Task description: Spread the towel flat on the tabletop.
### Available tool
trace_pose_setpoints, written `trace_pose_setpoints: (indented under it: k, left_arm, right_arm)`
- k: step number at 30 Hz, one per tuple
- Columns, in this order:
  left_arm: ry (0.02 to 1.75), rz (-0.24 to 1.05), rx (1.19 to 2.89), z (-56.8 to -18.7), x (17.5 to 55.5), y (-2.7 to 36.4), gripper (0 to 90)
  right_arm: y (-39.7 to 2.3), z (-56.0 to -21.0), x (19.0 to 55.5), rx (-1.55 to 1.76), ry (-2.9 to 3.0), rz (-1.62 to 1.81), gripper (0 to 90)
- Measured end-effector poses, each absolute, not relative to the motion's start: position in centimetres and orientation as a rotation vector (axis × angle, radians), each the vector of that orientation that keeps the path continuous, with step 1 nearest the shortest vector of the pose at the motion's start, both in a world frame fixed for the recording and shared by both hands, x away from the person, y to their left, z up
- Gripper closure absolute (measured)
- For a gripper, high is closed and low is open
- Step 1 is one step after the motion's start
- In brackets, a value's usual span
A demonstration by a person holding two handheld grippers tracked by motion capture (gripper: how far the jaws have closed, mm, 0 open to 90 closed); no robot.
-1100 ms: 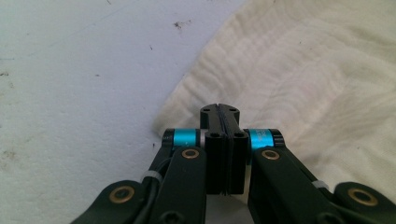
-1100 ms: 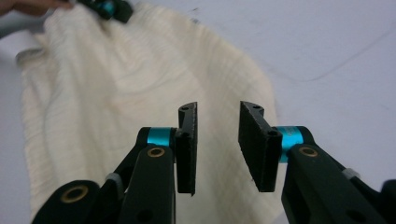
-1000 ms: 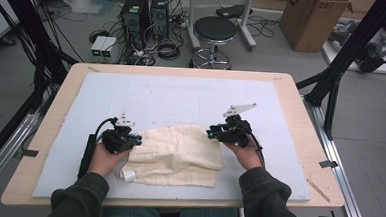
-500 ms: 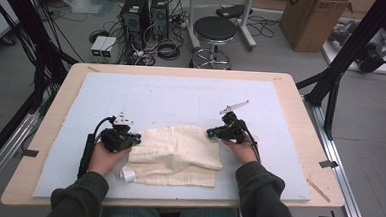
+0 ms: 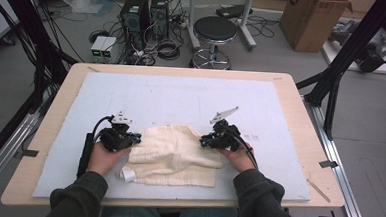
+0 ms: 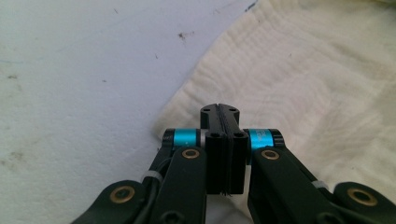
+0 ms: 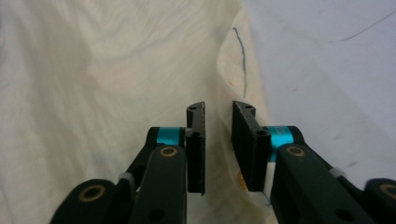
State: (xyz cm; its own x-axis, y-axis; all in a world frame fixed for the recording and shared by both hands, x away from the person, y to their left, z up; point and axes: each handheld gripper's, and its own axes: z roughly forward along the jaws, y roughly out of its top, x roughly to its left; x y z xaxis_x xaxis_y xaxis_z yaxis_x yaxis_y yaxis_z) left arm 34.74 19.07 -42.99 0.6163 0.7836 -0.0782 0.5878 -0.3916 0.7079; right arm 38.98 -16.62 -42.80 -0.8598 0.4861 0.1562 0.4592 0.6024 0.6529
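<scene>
Left gripper (image 6: pixel 219 109) clamped shut beside my half-folded cream waffle-weave cloth (image 5: pixel 176 155); right gripper (image 7: pixel 218 112) parted over its edge, just been opening, folding unfinished

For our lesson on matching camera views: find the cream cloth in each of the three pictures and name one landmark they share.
High view: the cream cloth lies low of centre on the pale mat, between both grippers.
Left gripper view: it covers the right and upper right, behind the shut jaws.
Right gripper view: it covers the left and centre, its edge running between the parted jaws.
Shared landmark: the pale mat under the cloth.
</scene>
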Motion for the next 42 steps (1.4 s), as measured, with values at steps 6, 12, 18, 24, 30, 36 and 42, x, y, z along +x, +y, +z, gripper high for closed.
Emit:
trace_pose_setpoints:
  k: [6,12,18,24,30,36,42]
  left_arm:
    - [1.083,0.344,2.137,-43.3,35.0,19.1,88.9]
    - [1.090,0.345,2.127,-43.4,35.2,19.1,88.9]
    - [1.088,0.342,2.126,-43.4,35.2,19.2,88.7]
    - [1.129,0.376,2.072,-43.2,35.4,19.7,74.0]
    - [1.157,0.392,2.051,-43.4,35.9,19.6,56.8]
    - [1.181,0.436,2.065,-43.7,36.1,19.4,62.7]
    - [1.151,0.454,2.070,-43.8,36.1,19.1,77.6]
  right_arm:
    - [-18.3,-41.8,39.3,0.876,2.674,1.199,70.9]
    - [-20.5,-42.0,41.1,1.045,2.549,1.224,68.6]
    - [-19.3,-43.4,41.9,1.053,2.585,1.129,66.2]
    - [-18.9,-43.2,41.6,0.978,2.622,1.123,82.6]
    - [-19.7,-42.3,41.2,0.960,2.575,1.192,83.7]
    - [-19.4,-42.3,41.1,0.926,2.594,1.195,83.4]
    - [-18.8,-42.6,41.0,0.900,2.620,1.179,83.3]
